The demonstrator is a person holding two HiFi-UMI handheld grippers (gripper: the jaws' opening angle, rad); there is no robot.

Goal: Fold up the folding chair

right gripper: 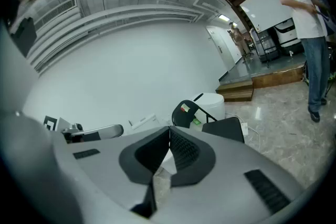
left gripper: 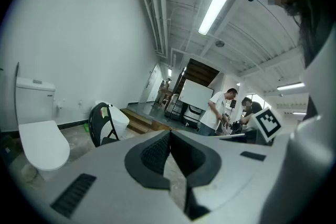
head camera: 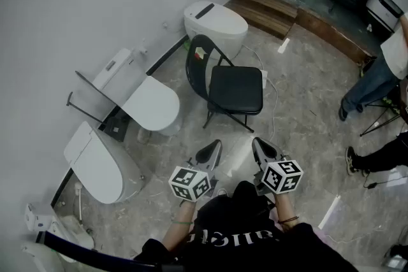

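Head view: one unfolded folding chair [head camera: 233, 89] stands before three toilets [head camera: 150, 102] lining the wall. Bare floor [head camera: 299, 86] separates it from the left gripper [head camera: 212, 150] and right gripper [head camera: 261, 148].

Left gripper view: jaws pressed together, empty; two people [left gripper: 220, 107] work beyond.

Right gripper view: jaws likewise closed, empty, with the chair ahead.

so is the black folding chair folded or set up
Set up, unfolded: the folding chair stands on its spread legs, with the seat down flat and the backrest upright behind it.
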